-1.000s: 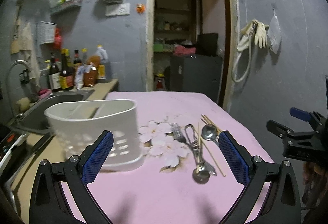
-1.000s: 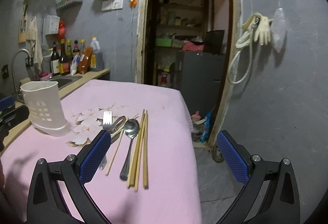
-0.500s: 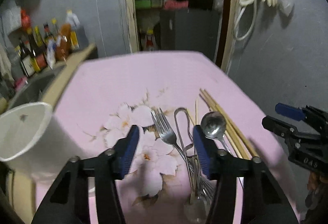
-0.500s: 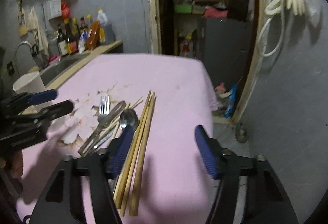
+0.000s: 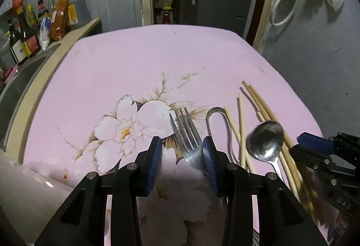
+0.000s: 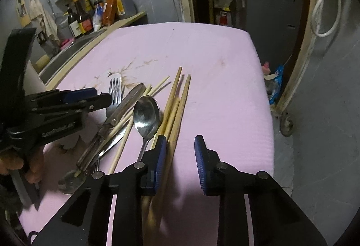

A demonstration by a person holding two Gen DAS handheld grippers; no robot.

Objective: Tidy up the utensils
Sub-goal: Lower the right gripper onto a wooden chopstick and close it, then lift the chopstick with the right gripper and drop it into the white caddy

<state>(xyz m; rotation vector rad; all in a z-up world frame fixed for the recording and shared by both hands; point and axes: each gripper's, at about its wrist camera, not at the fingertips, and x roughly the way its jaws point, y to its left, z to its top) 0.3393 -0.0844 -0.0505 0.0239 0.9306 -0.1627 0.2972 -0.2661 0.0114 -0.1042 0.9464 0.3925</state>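
A steel fork (image 5: pixel 185 133) lies on the pink tablecloth (image 5: pixel 157 61), tines pointing away. My left gripper (image 5: pixel 182 149) is open and low over it, the fork's neck lying against the right pad. A spoon (image 5: pixel 266 141), tongs (image 5: pixel 216 117) and brown chopsticks (image 5: pixel 263 106) lie to the right. In the right wrist view my right gripper (image 6: pixel 181 151) is open over the brown chopsticks (image 6: pixel 177 97), which lie just inside its left pad. The spoon (image 6: pixel 146 115), fork (image 6: pixel 114 90) and left gripper (image 6: pixel 99 97) show to its left.
Thin pale chopsticks (image 6: pixel 135 115) lie under the tongs (image 6: pixel 126 104). The white utensil holder (image 5: pixel 24 192) is at the near left. A sink (image 5: pixel 15 84) and sauce bottles (image 5: pixel 27 36) are on the left counter. The table edge (image 6: pixel 265 99) drops off at the right.
Both grippers have moved down and forward towards the utensils and their jaws have narrowed. The left now straddles the fork; the right is over the brown chopsticks.
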